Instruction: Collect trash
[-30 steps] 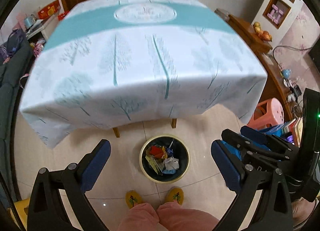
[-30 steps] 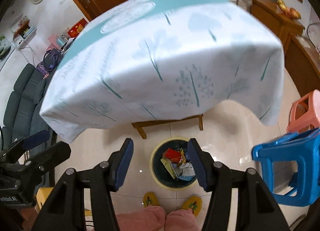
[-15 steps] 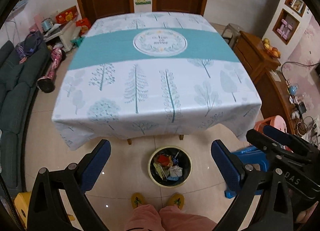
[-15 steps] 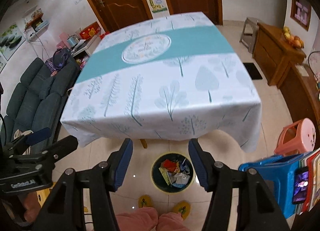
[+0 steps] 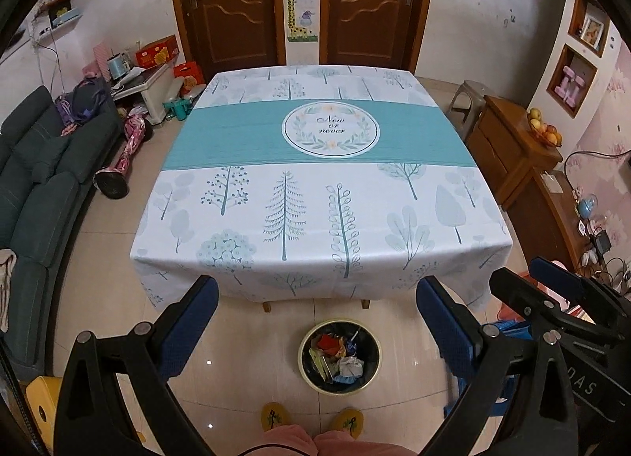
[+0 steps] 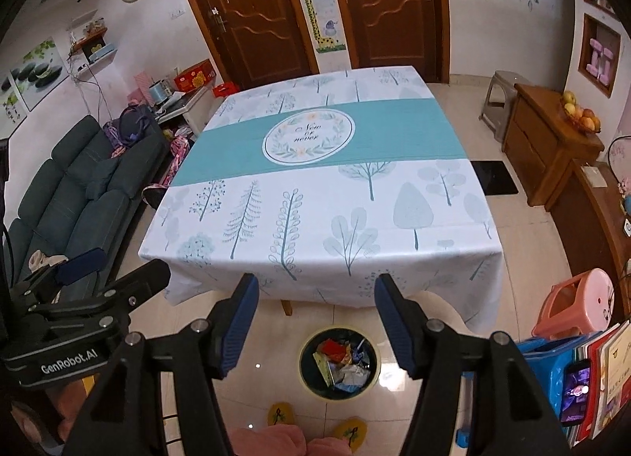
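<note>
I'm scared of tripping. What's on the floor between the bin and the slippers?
Nothing. Both views show only bare shiny tile between the bin and the yellow slippers. The wrappers are all inside the bin.

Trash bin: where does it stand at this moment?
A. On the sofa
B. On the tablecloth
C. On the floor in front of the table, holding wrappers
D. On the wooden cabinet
C: the trash bin sits on the tiled floor just before the table, with crumpled wrappers inside.

Trash (image 5: 335, 355) lies in the bin (image 5: 305, 371) on the floor — before the table (image 5: 315, 195), sofa (image 5: 35, 187) at left.
</note>
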`<state>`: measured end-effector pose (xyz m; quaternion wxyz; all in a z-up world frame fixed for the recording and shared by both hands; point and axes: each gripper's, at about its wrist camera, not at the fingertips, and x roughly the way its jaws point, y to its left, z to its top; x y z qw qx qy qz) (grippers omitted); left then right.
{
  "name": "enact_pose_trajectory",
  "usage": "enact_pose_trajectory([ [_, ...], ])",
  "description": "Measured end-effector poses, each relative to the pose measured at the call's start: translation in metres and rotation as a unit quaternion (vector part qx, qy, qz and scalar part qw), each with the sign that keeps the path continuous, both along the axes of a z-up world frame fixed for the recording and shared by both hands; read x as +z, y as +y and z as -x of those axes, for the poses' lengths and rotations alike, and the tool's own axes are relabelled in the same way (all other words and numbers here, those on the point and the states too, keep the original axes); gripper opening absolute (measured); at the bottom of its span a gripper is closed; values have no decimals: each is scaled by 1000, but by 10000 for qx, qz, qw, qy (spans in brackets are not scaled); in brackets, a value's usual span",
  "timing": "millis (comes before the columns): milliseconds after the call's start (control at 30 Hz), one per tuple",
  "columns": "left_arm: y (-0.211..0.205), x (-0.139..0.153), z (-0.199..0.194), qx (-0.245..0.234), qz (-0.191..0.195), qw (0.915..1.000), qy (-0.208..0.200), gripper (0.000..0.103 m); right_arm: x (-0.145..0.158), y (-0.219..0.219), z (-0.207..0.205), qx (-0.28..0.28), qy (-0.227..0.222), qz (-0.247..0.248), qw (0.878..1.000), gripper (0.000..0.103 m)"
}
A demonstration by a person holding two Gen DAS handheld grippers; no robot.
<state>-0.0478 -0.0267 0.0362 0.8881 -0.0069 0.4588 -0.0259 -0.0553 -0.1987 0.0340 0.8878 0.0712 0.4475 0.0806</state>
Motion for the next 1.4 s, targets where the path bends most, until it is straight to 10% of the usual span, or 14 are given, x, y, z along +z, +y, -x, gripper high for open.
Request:
enact_pose_trajectory([
  [1400, -4, -5, -12, 247, 4, 9997, -46, 99, 4, 1, -15, 93, -129, 18, 9999, 61],
])
